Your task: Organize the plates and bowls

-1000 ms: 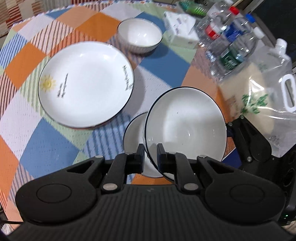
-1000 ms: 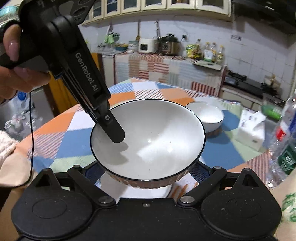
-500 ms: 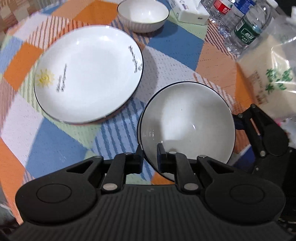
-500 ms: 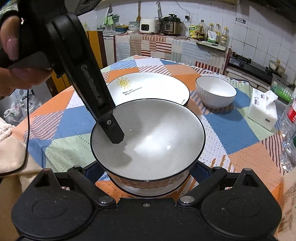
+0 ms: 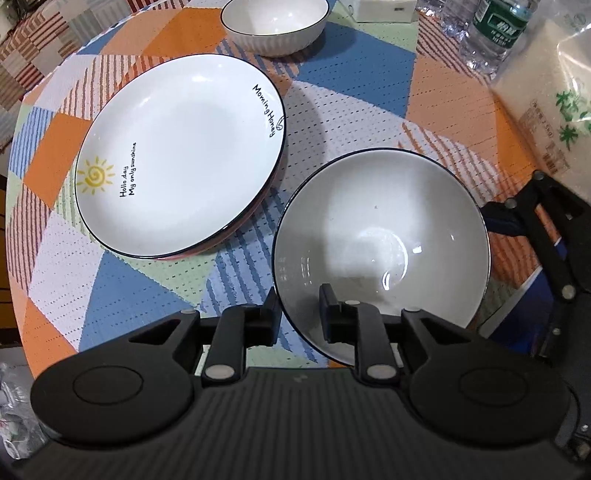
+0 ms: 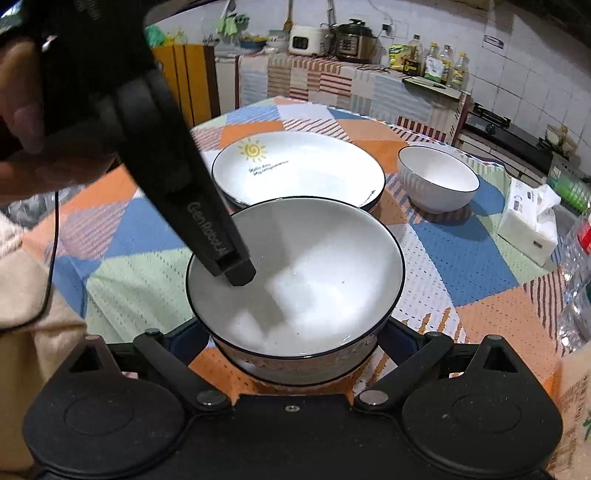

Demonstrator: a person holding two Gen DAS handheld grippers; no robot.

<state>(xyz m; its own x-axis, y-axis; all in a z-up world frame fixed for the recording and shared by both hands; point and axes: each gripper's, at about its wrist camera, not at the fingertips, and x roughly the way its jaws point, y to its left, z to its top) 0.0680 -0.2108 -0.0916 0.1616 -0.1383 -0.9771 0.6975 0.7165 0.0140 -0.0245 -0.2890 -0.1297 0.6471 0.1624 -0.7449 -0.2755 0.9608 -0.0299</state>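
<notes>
White glaze with a thin dark rim is showing on the large bowl (image 5: 382,236), which is sitting low at the near edge of the round desk (image 5: 354,103), over a smaller dish whose edge is peeking out under its base in the right wrist view. The left gripper (image 5: 299,314) is pointing steeply down at the bowl's near rim, one finger outside the wall and the other inside. Its jaws are opening, with the rim between them; a small gap is showing on each side of the rim, so the pads are no longer pressing it. A person's hand (image 6: 22,122) is carrying this gripper, seen from the right wrist view.

The right gripper (image 6: 295,354) is reaching around the same bowl from the opposite side, its two fingers spread wide on either flank of the bowl's lower wall. Whether its pads are actually pressing the wall I cannot tell, since the bowl is hiding the fingertips.

Beyond the bowl, a wide plate (image 5: 181,155) with a yellow sun and lettering is lying flat on the checked tablecloth (image 5: 122,288), close to the bowl but apart from it. A small ribbed bowl (image 5: 275,26) is standing farther back, and a tissue pack (image 6: 528,225), water bottles (image 5: 495,33) and a bag of rice (image 5: 546,110) are crowding the right side.
</notes>
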